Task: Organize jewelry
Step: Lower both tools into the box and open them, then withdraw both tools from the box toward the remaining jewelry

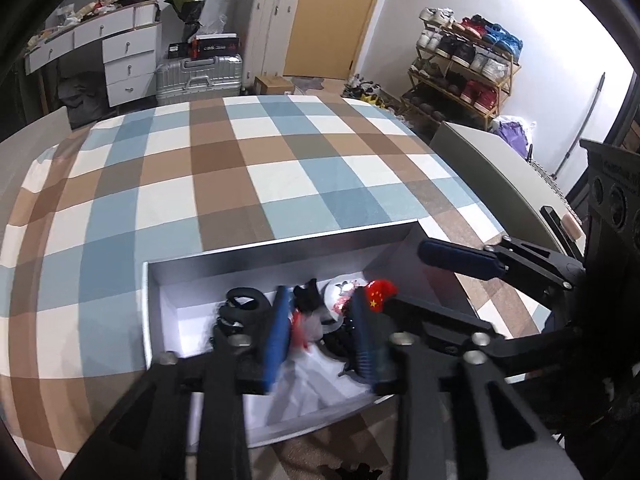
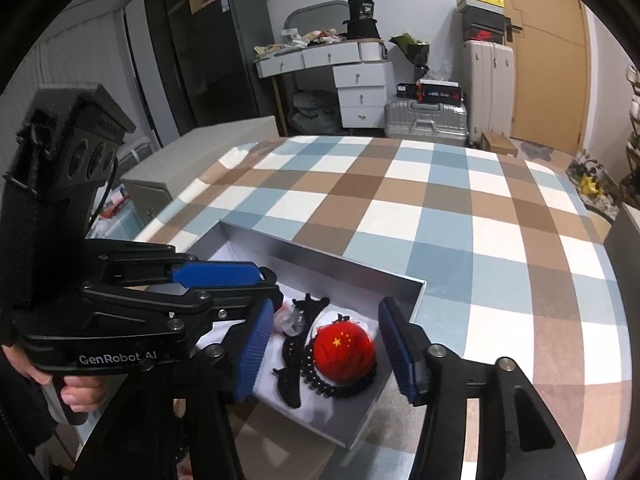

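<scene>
I see a grey box with a white floor lying on the checked cloth, in the lower middle of both views. The jewelry sits inside it, bunched toward one end.

From the left wrist view, my left gripper is down in the box at the bottom centre of the frame. Its blue pads stand apart, and between them I see a clear packet with something red in it. The picture is blurred there, so I cannot tell whether the pads touch it. Just beyond the tips lie a black hair tie, a black clip and the red badge with yellow stars, at the far right of the cluster.

From the right wrist view, my right gripper hovers over the box at the lower centre, jaws wide apart. The badge lies between the two blue pads, touching neither as far as I can see. A string of black beads curves around its lower edge, and a long black clip lies just left of it. The left gripper reaches in from the left of this frame, its tips over the packet at the box's far end.

A hand grips the handle at the lower left of the frame.
</scene>
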Action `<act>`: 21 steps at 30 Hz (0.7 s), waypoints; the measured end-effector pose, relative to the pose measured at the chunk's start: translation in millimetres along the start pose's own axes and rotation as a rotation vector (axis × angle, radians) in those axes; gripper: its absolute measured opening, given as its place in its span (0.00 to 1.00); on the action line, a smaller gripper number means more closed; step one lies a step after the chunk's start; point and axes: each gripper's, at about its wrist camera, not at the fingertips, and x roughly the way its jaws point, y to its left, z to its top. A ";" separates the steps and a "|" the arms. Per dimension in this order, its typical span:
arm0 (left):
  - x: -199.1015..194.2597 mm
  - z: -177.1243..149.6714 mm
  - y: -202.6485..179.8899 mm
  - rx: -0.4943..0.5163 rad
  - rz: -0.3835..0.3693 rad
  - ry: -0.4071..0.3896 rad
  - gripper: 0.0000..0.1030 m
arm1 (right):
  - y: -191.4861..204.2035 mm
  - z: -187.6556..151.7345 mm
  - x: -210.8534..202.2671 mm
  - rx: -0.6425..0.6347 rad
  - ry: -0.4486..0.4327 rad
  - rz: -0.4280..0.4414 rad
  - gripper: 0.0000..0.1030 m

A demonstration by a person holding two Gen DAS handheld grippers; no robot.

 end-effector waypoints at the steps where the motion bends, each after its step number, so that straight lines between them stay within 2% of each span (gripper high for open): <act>1: -1.2 -0.6 1.1 -0.003 -0.005 -0.004 0.42 | -0.5 -0.8 -3.4 0.007 -0.007 0.007 0.58; 3: -7.8 -3.1 2.4 -0.011 -0.014 -0.015 0.46 | -0.1 -2.8 -10.7 0.014 -0.021 0.004 0.61; 12: -33.3 -15.5 -4.7 -0.012 0.033 -0.056 0.46 | 1.7 -13.7 -44.1 0.049 -0.090 -0.012 0.65; 16: -43.1 -20.3 -7.3 -0.011 0.050 -0.073 0.47 | 6.3 -19.1 -65.0 0.048 -0.144 -0.001 0.73; 19: -52.0 -25.0 -9.3 -0.012 0.057 -0.088 0.48 | 13.8 -24.1 -75.9 0.026 -0.160 -0.001 0.73; 21: -57.8 -28.5 -10.4 -0.013 0.067 -0.098 0.52 | 19.8 -29.0 -80.6 0.007 -0.161 0.006 0.73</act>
